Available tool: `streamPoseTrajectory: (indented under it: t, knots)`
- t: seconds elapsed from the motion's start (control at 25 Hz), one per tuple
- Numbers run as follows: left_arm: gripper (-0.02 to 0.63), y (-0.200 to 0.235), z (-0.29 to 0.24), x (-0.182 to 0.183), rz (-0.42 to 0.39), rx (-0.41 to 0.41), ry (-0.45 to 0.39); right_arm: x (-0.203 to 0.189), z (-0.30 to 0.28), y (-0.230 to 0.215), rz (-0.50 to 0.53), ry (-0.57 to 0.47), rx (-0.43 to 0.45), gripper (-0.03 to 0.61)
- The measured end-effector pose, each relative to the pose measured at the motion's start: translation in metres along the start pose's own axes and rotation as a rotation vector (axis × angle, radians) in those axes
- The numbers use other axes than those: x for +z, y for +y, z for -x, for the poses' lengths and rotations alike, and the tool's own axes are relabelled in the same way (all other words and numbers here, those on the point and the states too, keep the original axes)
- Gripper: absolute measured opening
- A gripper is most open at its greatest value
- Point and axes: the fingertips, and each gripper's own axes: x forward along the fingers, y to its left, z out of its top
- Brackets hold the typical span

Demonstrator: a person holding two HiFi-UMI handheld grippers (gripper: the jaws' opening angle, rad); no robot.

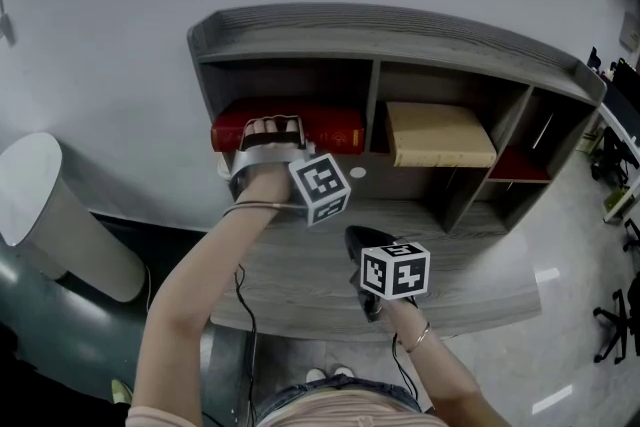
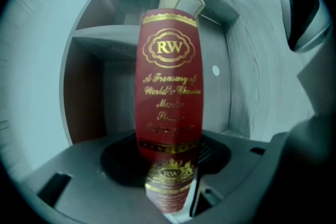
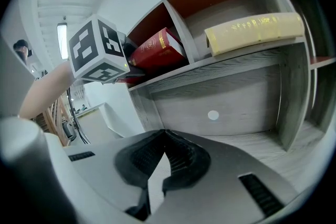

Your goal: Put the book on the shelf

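Observation:
A red book with gold lettering lies flat in the left compartment of the grey shelf unit, spine outward. My left gripper is shut on its left part. In the left gripper view the red book fills the space between the jaws of the left gripper, with the compartment behind it. My right gripper hovers over the desk in front of the shelf, shut and holding nothing. The right gripper view shows the right gripper with its tips touching, and the red book up on the shelf.
A cream book lies flat in the middle compartment. The right compartment has a red back. The shelf stands on a grey desk. A pale cylinder stands at the left. Office chairs are at the far right.

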Motion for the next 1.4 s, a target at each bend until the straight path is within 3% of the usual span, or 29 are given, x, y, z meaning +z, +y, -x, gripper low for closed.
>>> streamPoseTrajectory:
  t: [0.4, 0.88, 1.4]
  knots:
    - [0.244, -0.008, -0.008, 0.009, -0.023, -0.093, -0.026, 0.003, -0.008, -0.014, -0.001, 0.014, -0.007, 0.009]
    - [0.299, -0.034, -0.017, 0.015, -0.036, -0.142, -0.046, -0.002, -0.016, -0.015, -0.008, 0.034, -0.005, 0.009]
    - [0.311, -0.037, -0.033, 0.015, -0.018, -0.137, -0.074, 0.0, -0.025, -0.02, -0.01, 0.041, -0.016, 0.009]
